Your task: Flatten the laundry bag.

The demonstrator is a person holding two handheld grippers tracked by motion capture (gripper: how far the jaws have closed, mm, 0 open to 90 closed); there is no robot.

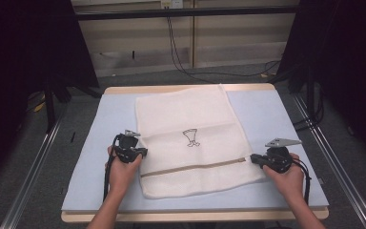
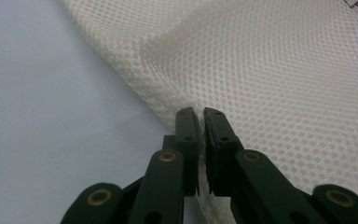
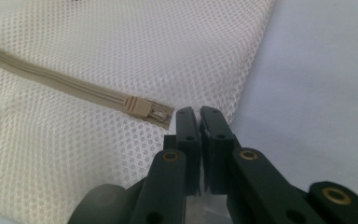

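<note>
Wide open blue mat [image 1: 262, 112] on the far right and far left of the white mesh bag [image 1: 190, 119], nothing standing there to block a pass; the bag lies flat across the middle, low enough to sweep over; near edge of the table [image 1: 195, 215] is bare too, and both hands sit at the bag's side edges
</note>
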